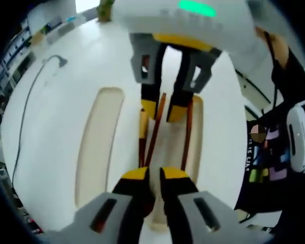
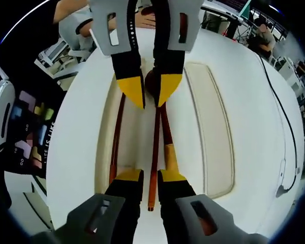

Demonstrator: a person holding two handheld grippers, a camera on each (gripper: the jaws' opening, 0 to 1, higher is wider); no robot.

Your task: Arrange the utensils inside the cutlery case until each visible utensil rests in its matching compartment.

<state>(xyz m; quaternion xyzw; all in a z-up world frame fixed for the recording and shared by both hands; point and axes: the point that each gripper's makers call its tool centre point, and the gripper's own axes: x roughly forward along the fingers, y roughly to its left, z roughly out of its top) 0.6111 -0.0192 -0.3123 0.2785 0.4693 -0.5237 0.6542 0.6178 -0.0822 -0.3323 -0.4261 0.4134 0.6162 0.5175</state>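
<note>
Fingers of the left gripper (image 1: 155, 175) rise yellow-tipped from the bottom of the left gripper view, drawn close together with a narrow gap, over the near end of a brown chopstick (image 1: 153, 137); whether they pinch it I cannot tell. Across from them the right gripper (image 1: 162, 111) reaches in from the top of that view, its fingers also nearly closed around the far part of the same chopstick. In the right gripper view, the right gripper (image 2: 151, 178) has its fingers close on either side of the chopstick (image 2: 154, 152), whose end pokes out below the tips, and the left gripper (image 2: 151, 94) comes down from the top with its fingers almost meeting around a dark rounded utensil end.

The cutlery case (image 1: 56, 132) is white and lies on the desk. It has two long cream compartments side by side. One compartment (image 1: 96, 142) lies to the left in the left gripper view with nothing showing inside it. The other compartment (image 1: 195, 147), under both grippers, holds the utensils: the chopstick lying at a slant, a second chopstick (image 1: 187, 134) along the compartment's edge, and a utensil with a pale wooden handle (image 2: 171, 155) beside them. A thin dark cable (image 1: 25, 109) curves across the white surface beyond the case.
</note>
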